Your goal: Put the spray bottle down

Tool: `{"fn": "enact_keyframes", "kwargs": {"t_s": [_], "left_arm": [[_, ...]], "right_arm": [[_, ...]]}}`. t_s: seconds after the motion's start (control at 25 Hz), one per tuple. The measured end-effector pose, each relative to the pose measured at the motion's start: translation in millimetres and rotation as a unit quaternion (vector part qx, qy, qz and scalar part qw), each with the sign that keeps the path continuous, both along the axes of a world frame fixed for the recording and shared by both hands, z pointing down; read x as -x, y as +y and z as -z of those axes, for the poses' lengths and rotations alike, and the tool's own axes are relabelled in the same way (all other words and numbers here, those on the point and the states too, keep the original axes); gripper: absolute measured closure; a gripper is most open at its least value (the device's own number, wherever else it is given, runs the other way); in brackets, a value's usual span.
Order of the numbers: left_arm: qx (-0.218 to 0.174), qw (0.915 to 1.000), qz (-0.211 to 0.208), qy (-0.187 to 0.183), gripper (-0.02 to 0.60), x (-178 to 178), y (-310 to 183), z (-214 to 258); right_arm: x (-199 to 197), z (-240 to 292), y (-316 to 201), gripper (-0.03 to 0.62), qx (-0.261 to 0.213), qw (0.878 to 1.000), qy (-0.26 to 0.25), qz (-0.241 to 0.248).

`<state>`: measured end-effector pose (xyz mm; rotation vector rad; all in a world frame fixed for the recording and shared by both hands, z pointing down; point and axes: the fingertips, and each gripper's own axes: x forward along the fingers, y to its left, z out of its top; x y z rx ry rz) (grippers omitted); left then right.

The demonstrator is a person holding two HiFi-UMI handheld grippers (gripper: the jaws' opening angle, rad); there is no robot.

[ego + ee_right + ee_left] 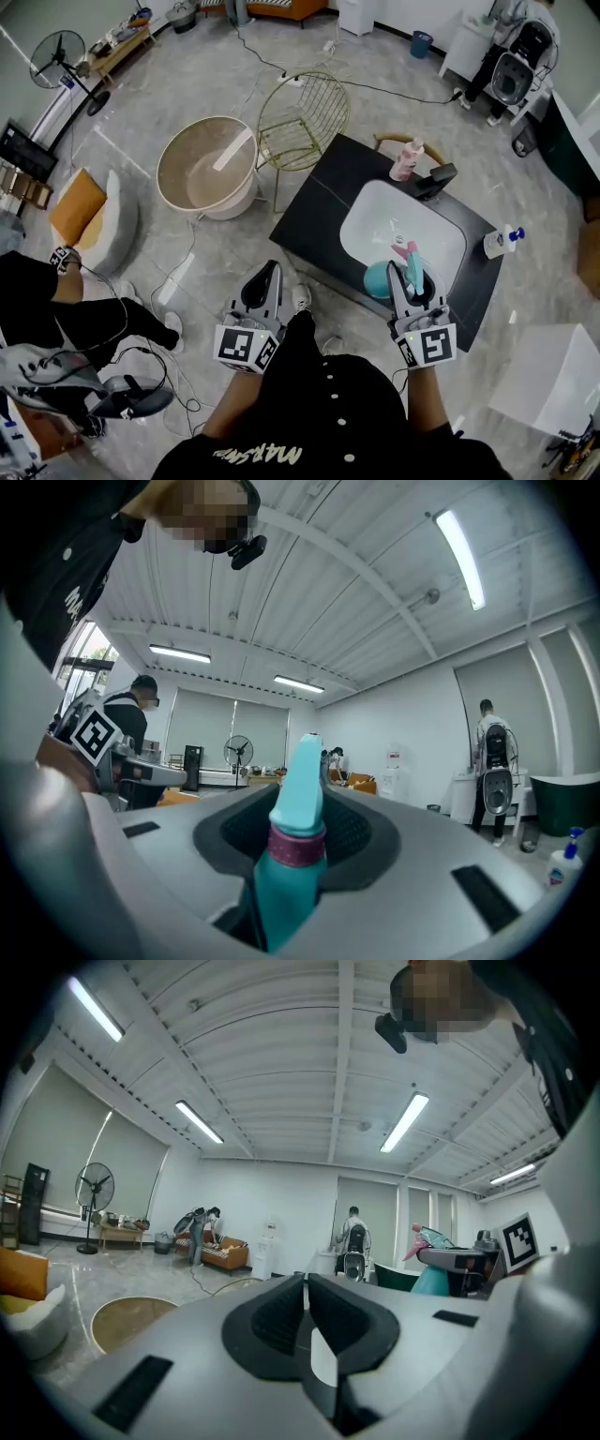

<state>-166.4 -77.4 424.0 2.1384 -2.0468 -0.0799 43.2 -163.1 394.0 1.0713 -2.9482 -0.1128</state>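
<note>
Right gripper view: the right gripper (298,810) is clamped on the neck of the teal spray bottle (286,892). Its pads press in around the dark red collar, and the nozzle head stands up between the jaws. In the head view the bottle hangs in that grip at the near edge of the black counter (319,202), with the white sink basin (370,220) just ahead of the gripper. Nothing shows the bottle's base resting on anything.

The left gripper (307,1309) has its jaws together with nothing between them. It is held beside the right one, short of the counter's corner.

The task looks to be in its carrying stage, with the put-down itself not yet done. The next move calls for lowering the bottle onto a flat stretch of counter rather than the basin's slope. The base should sit square before the jaws part, and the gripper should then back straight off so it does not tip the bottle.
</note>
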Motion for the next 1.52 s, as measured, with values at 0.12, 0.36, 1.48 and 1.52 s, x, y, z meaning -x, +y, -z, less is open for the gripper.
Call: {"fn": "enact_keyframes", "kwargs": {"t_s": [0.12, 0.36, 1.48, 1.52], "left_arm": [[-0.007, 0.9999, -0.009, -0.004, 0.555, 17, -34, 6], [-0.024, 0.9995, -0.018, -0.006, 0.555, 54, -93, 22], [0.027, 0.9972, -0.068, 0.014, 0.555, 61, -165, -27], [0.035, 0.9967, -0.071, 0.016, 0.555, 59, -163, -34]], "right_arm": [[16, 6, -31, 0.476, -0.007, 1.0, -0.001, -0.007], [50, 19, -86, 0.474, -0.022, 1.0, 0.0, -0.017], [159, -50, -205, 0.476, -0.015, 0.999, 0.029, 0.043], [165, -59, -209, 0.476, -0.011, 0.998, 0.031, 0.048]]}}
